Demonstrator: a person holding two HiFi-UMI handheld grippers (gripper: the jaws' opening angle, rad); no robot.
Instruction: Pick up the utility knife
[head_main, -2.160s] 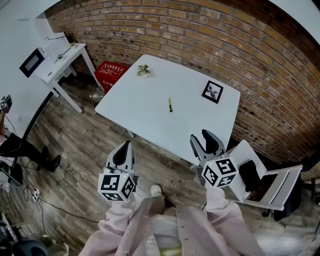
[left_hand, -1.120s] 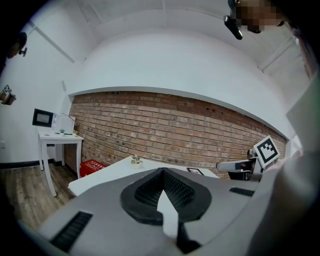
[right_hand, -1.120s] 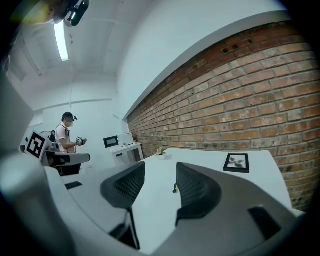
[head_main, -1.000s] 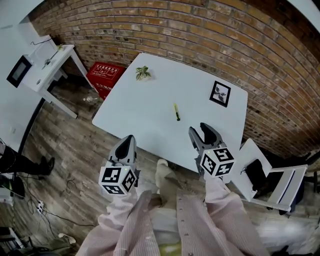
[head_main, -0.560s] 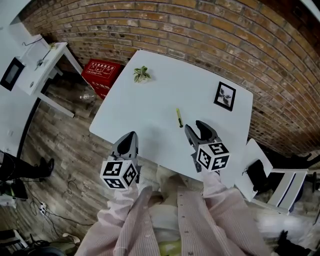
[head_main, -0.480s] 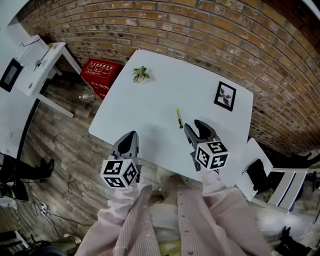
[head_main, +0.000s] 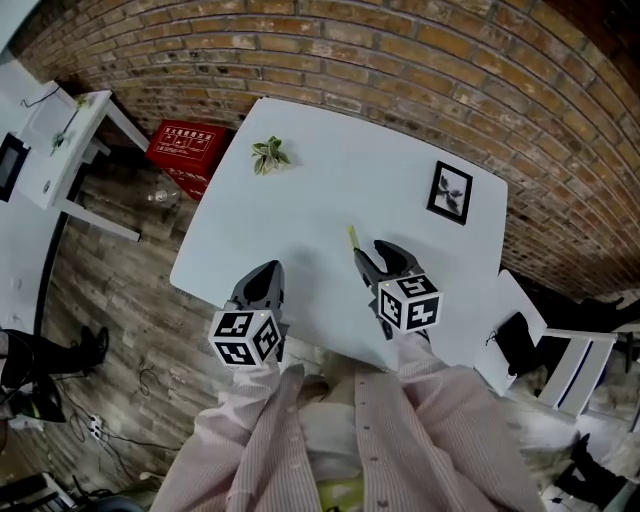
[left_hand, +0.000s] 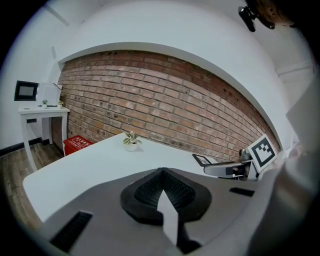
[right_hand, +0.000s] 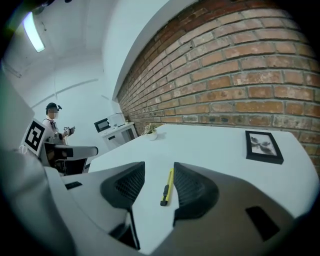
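On the white table (head_main: 300, 190), left of the framed picture (head_main: 449, 192) and nearer the front edge than it, the yellow utility knife (right_hand: 167, 186) lies flat. The right gripper (right_hand: 159, 171) is poised over it, jaws apart, with the knife between them, closer to 1 jaw and apparently untouched. The left gripper (left_hand: 162, 189), jaws pressed together on nothing, hangs farther left of the picture, at the front edge. Likely hazards: (1) the slim handle sits low on a smooth top, so jaws closing too high would miss it; (2) the nearer jaw could meet it first and skid or spin it; (3) too deep a descent would jam the tips on the table
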